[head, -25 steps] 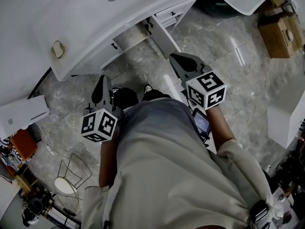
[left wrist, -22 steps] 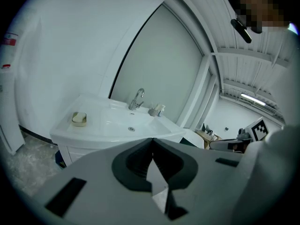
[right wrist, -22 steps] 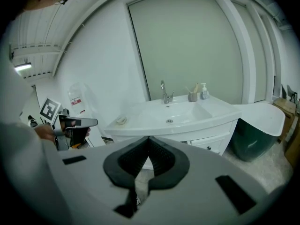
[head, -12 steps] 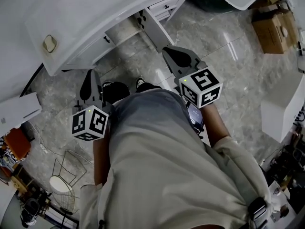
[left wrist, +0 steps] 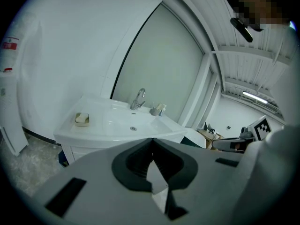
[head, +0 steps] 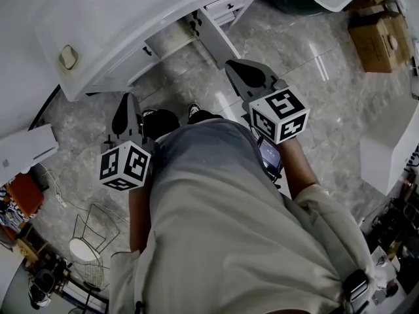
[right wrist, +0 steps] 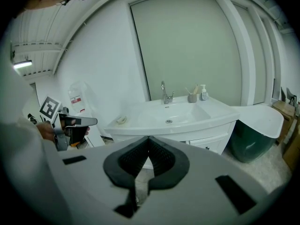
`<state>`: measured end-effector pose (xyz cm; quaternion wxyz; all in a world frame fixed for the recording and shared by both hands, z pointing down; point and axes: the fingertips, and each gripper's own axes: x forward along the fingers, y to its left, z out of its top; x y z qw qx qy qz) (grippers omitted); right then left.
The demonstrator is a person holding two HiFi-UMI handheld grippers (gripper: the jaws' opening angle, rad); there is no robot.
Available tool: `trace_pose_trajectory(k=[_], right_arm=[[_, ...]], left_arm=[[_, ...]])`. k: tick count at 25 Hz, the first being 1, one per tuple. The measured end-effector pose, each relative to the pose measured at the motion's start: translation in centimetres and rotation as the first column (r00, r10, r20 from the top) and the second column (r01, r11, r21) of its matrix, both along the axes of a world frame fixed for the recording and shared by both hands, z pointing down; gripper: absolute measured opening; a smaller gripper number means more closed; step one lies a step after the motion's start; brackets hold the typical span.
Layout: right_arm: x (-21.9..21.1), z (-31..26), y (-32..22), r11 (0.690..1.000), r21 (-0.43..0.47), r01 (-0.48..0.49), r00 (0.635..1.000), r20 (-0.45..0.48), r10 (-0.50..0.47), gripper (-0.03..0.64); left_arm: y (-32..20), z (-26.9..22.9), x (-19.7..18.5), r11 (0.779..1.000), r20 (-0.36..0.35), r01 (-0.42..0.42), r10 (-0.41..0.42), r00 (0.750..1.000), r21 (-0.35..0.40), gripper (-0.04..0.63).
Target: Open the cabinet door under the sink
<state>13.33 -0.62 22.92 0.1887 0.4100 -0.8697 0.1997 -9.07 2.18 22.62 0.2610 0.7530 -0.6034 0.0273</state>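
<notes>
Cabinet door (head: 219,41) under the white sink (head: 124,18) stands swung out toward the person, its edge pointing at the near floor, so the opening appears largely done; the panel to its left (head: 124,67) looks shut. Left gripper (left wrist: 152,142) and right gripper (right wrist: 148,139) hang in front of the body, well apart from the cabinet, each with its jaws pressed together at the tips and nothing between them. A soap dish (head: 67,57) sits on the sink's left rim and a tap (right wrist: 165,93) at its far edge; a cardboard box (head: 383,34) lies far right, a wire stand (head: 91,237) near left. Nothing appears to lie on the marble floor (head: 314,77) between the person's shoes (head: 193,113) and the door
</notes>
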Motion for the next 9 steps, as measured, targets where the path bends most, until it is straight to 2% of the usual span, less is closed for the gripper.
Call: trace_pose_trajectory(k=[9], right_arm=[[-0.03, 0.86, -0.25, 1.0, 0.002, 0.001, 1.0, -0.021, -0.001, 0.011]], left_arm=[[0.23, 0.58, 0.43, 1.0, 0.002, -0.012, 0.012, 1.0, -0.012, -0.002]])
